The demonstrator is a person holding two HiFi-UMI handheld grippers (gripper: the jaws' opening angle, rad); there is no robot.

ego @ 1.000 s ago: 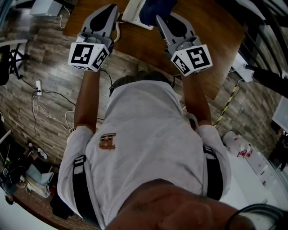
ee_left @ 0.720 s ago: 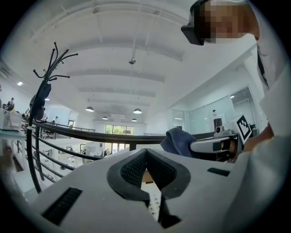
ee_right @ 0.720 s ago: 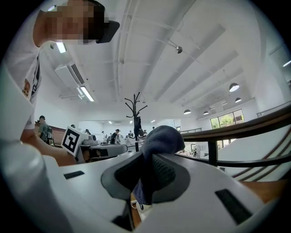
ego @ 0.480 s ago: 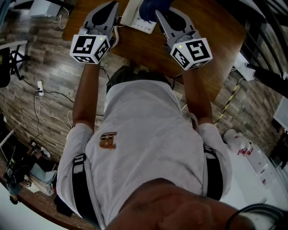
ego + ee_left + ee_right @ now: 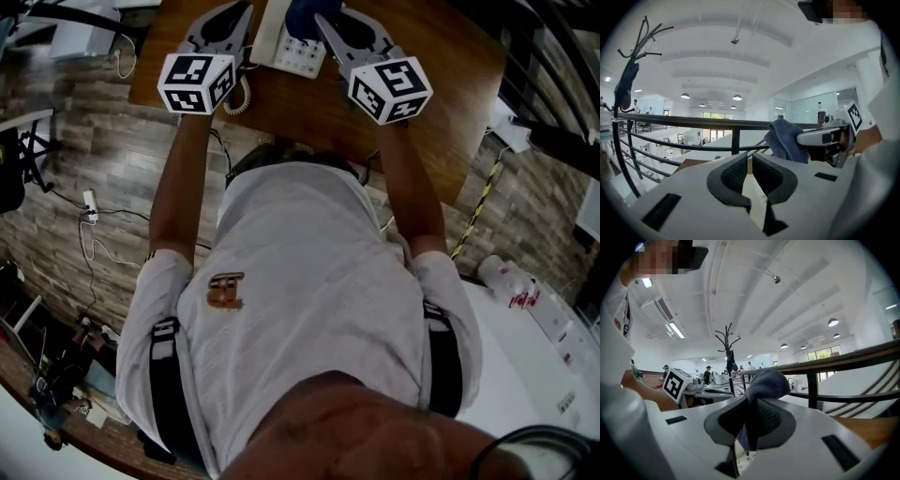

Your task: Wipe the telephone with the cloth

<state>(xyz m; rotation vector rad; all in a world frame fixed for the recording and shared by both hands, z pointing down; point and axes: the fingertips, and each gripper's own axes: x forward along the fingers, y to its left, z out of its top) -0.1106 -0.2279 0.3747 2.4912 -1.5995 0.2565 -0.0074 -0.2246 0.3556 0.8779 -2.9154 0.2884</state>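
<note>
Hovering with fingers a sliver apart and empty, the left gripper (image 5: 750, 164) has the telephone (image 5: 292, 56) just right. The right gripper (image 5: 752, 405) pinches the cloth (image 5: 765, 379) (blue, bunched) directly over it; its length runs along the fingers.

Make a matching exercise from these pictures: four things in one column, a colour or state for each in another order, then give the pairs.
Things
1. left hand-held gripper
2. right hand-held gripper
3. telephone
4. cloth

Colour or state
A. dark blue, bunched up
B. white, lying on the wooden table
C. jaws clamped on fabric
D. jaws a narrow gap apart, nothing held

Pairs: 1-D, 2-C, 3-B, 4-A
</note>
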